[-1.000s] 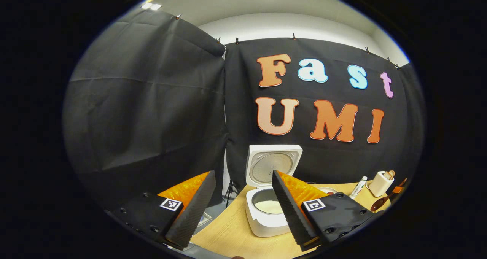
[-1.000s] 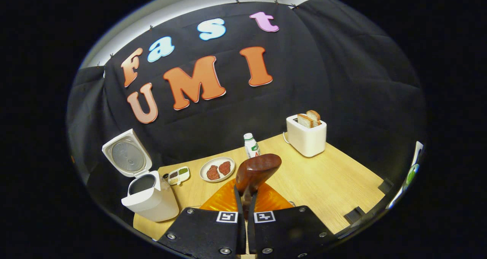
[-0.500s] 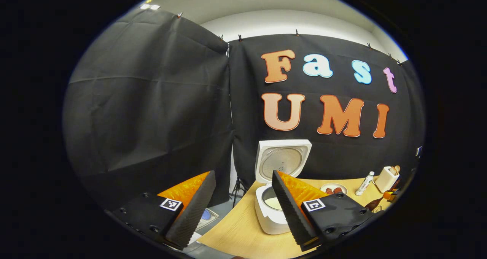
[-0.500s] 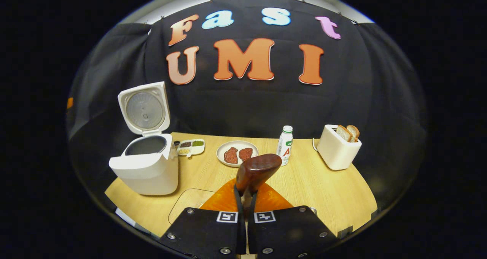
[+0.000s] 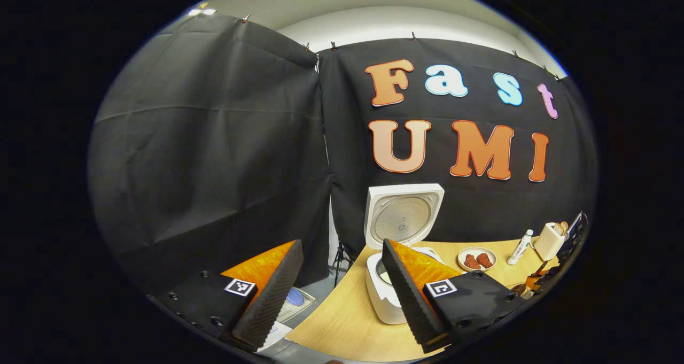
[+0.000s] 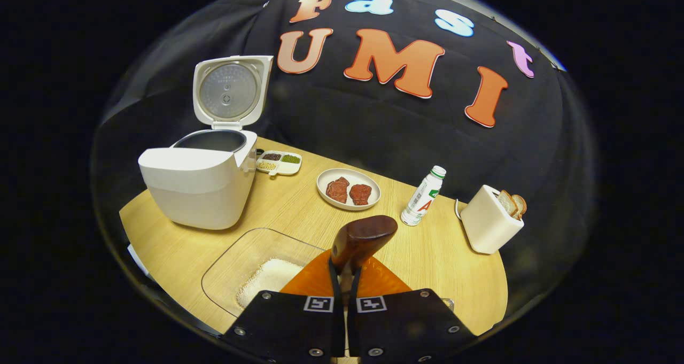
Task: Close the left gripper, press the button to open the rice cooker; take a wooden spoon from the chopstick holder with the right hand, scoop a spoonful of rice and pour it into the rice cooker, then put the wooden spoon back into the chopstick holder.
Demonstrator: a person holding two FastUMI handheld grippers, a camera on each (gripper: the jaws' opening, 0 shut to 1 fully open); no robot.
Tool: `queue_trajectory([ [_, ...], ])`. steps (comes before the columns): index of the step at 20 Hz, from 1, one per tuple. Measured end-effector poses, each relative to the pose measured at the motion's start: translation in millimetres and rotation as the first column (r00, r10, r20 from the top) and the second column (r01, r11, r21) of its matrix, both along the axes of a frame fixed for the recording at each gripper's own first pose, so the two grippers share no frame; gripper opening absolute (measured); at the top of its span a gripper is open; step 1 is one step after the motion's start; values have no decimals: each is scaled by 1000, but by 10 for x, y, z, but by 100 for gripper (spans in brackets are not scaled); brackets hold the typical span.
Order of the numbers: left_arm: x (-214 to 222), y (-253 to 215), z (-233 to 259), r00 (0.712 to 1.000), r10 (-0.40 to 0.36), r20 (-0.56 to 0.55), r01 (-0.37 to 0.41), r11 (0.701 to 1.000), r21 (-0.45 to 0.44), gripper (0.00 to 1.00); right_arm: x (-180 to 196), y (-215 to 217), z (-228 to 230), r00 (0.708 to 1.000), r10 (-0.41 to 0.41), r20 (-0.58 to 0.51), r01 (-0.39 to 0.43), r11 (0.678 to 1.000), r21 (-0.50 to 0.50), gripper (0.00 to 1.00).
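Right gripper point(image 6: 346, 278): fingers clamped on the wooden spoon point(image 6: 361, 240), bowl sticking up ahead of them, over the glass tray point(image 6: 227, 265) of rice point(image 6: 269, 278) on the worktop point(image 6: 443, 257). Rice cooker point(image 6: 197, 179) sits at the left, lid up. Left gripper point(image 5: 342, 289): fingers wide apart, holding nothing, hanging off the worktop's left edge. 2 meat pieces on a plate point(image 6: 348, 201), bottle point(image 6: 423, 195) and toaster point(image 6: 489, 222) further right.

Right claw point(image 6: 346, 278) clamped on wooden spoon point(image 6: 362, 238), bowl end raised over the table point(image 6: 438, 257). Clear tray point(image 6: 251, 265) of rice point(image 6: 270, 278) just below left. White rice cooker point(image 6: 200, 179) at left, lid up. Beyond: plate of meat point(image 6: 348, 189), bottle point(image 6: 424, 195), toaster point(image 6: 489, 219) holding bread.
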State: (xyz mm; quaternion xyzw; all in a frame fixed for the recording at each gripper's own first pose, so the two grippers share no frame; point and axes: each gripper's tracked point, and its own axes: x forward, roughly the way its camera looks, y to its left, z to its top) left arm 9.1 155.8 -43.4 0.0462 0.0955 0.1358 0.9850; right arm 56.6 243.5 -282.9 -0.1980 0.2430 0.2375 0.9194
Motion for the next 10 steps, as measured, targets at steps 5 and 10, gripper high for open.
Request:
queue_trajectory([
  [5,19,3,-32,1000,1,-9,-1,1000,-9,100,-50,-38,-114,1000,-17,-21,17,1000,-8,1],
  [10,58,-19,-98,1000,0,-24,0,1000,-22,100,-210,-134,-292,986,-79,-145,86,995,44,2],
])
